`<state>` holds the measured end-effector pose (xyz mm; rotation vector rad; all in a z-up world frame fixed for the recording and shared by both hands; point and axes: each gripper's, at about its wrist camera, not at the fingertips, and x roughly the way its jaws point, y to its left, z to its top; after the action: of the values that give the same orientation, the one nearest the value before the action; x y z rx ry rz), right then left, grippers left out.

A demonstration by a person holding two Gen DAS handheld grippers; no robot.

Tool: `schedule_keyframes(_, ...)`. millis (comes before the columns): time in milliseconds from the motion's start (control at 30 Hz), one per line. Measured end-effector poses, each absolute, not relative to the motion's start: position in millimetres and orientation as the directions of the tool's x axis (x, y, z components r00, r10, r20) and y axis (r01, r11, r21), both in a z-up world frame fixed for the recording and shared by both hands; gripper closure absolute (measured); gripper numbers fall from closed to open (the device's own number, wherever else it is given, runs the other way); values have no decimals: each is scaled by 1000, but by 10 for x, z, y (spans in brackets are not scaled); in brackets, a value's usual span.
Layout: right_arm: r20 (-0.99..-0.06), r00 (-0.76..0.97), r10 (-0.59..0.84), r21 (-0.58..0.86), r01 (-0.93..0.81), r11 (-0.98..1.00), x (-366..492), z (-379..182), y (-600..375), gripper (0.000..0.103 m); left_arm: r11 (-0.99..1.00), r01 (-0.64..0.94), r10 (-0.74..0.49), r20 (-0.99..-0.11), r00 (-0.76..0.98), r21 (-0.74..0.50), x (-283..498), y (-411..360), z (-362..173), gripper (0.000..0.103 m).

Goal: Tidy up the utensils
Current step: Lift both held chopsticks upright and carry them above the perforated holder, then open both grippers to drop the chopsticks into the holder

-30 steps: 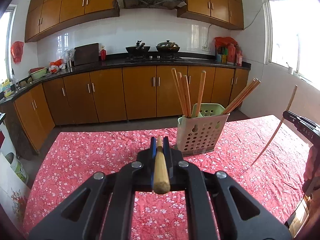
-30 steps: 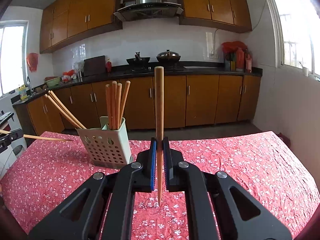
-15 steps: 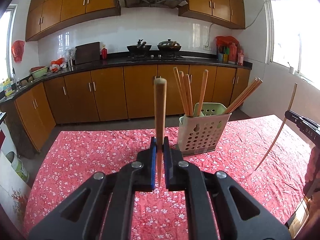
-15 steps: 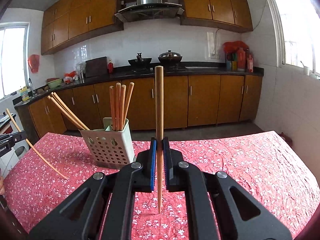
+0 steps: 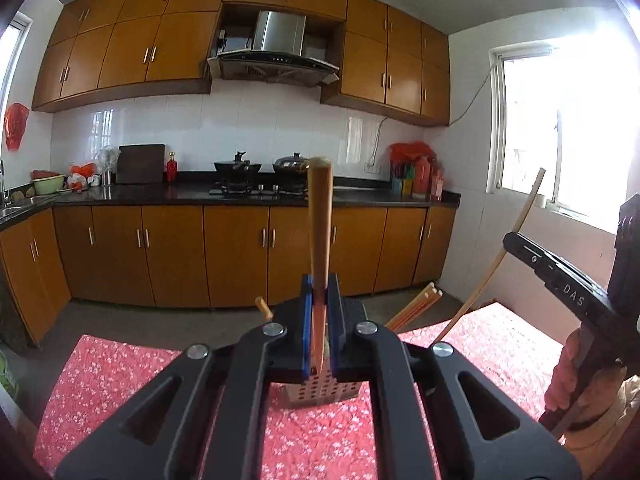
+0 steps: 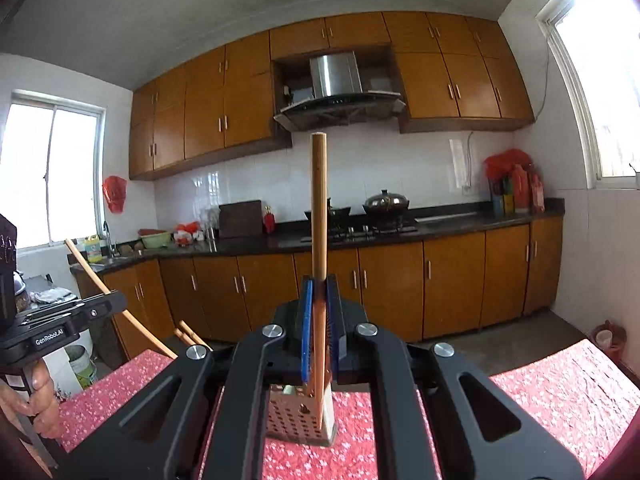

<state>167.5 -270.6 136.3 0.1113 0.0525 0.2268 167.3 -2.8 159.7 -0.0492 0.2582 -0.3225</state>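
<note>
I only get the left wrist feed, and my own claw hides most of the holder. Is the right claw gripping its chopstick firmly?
Observer: Yes. In the right wrist view, the right claw is shut on the right chopstick, with most of the stick above the pads.
Operator: Where is its lower tip?
Observer: It overlaps the holder just below that claw. I cannot tell whether it is inside.
Operator: How does my stick look from there?
Observer: The left chopstick leans in the left claw, with its lower end slanting toward the table near the holder.
</note>
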Motion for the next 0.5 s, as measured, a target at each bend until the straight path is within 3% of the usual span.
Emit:
schedule_keyframes(200, 51, 966, 253, 117, -258, 959, 1850, 1465, -2578, 95, 956, 291, -295, -181, 938, -48, 1867, -243, 1758, 95)
schedule_keyframes(500, 44, 973, 228, 79, -230, 970, 2260, 1106, -2370, 95, 961, 276, -275, -250, 928, -30, 2348, -387, 1389, 95)
